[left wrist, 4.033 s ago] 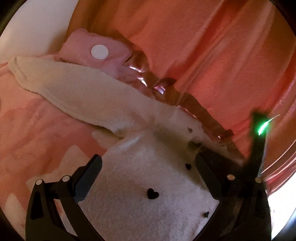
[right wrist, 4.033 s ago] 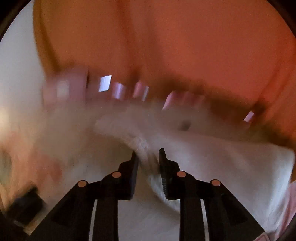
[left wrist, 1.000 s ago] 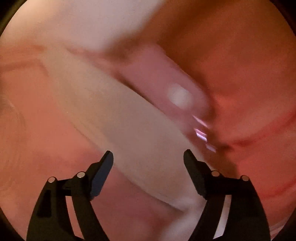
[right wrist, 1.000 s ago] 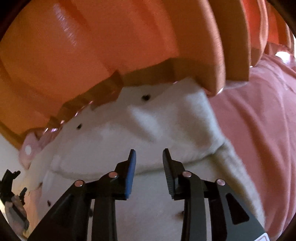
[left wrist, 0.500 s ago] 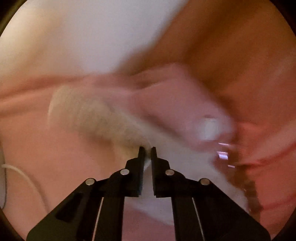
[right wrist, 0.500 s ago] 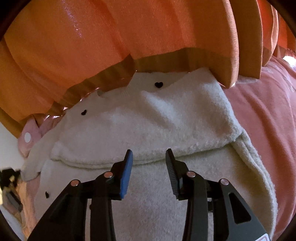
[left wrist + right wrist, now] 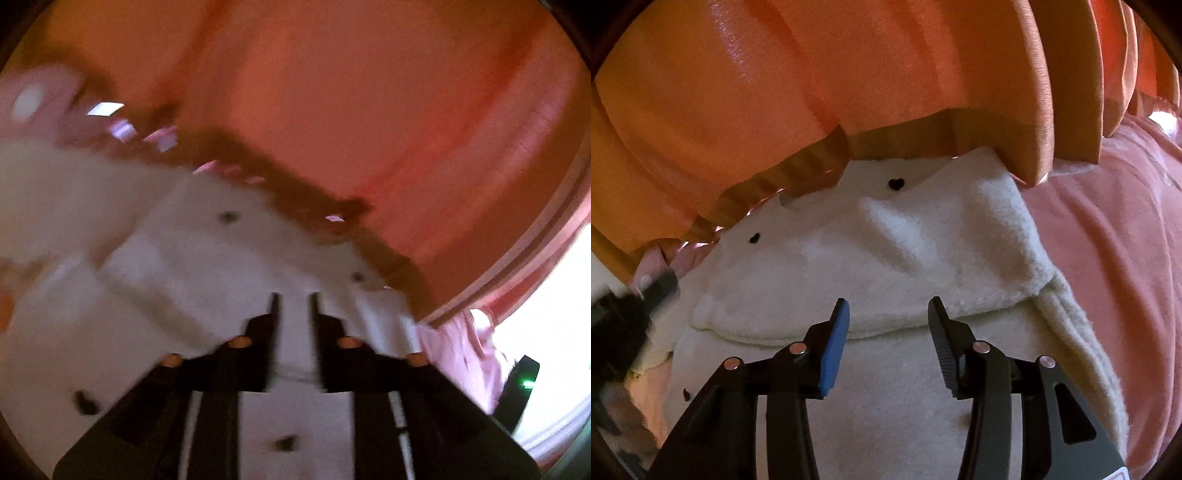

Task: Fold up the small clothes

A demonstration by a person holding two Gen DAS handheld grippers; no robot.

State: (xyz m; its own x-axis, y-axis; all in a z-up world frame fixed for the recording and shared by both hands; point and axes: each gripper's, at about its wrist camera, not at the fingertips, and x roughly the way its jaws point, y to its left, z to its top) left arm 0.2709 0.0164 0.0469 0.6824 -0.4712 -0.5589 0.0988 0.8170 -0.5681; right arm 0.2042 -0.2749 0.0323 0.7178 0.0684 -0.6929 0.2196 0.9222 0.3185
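Two risks apply. Left gripper (image 7: 293, 314): jaws nearly closed; the blur hides whether they pinch the white garment (image 7: 886, 266) lying on the pink bed (image 7: 1115, 258) against the orange curtain (image 7: 849, 74). Right gripper (image 7: 888, 328): jaws released above the folded edge. A weak pinch could drop the sleeve; the curtain hem could snag it.
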